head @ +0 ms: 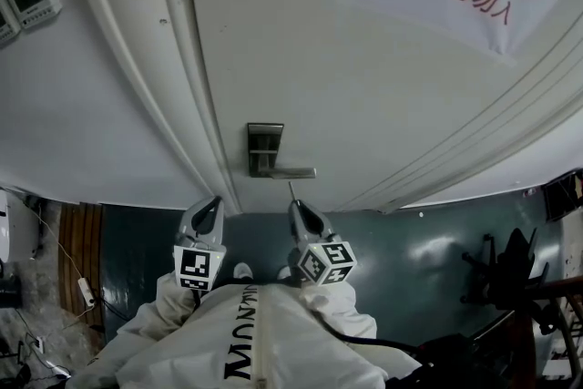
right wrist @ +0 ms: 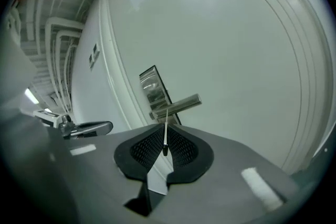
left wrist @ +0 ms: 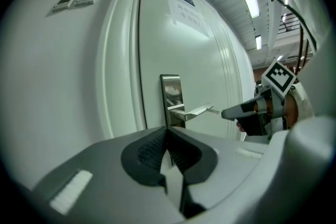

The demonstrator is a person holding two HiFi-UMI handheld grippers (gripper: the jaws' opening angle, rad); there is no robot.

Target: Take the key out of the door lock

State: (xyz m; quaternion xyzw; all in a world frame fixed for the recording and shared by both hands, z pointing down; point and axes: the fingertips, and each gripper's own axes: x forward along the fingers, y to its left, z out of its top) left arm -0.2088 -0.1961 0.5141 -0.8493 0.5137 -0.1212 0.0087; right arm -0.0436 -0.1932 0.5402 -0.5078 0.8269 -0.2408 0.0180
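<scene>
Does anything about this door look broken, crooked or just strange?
Nothing stands out. The lock plate and lever handle sit straight, and the key is simply pinched in the right gripper, away from that plate.

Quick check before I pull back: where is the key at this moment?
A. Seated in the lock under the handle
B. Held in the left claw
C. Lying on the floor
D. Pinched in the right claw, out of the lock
D: in the right gripper view the thin key stands pinched between the pads of the right claw, and the left gripper view shows its blade away from the lock plate.
</scene>
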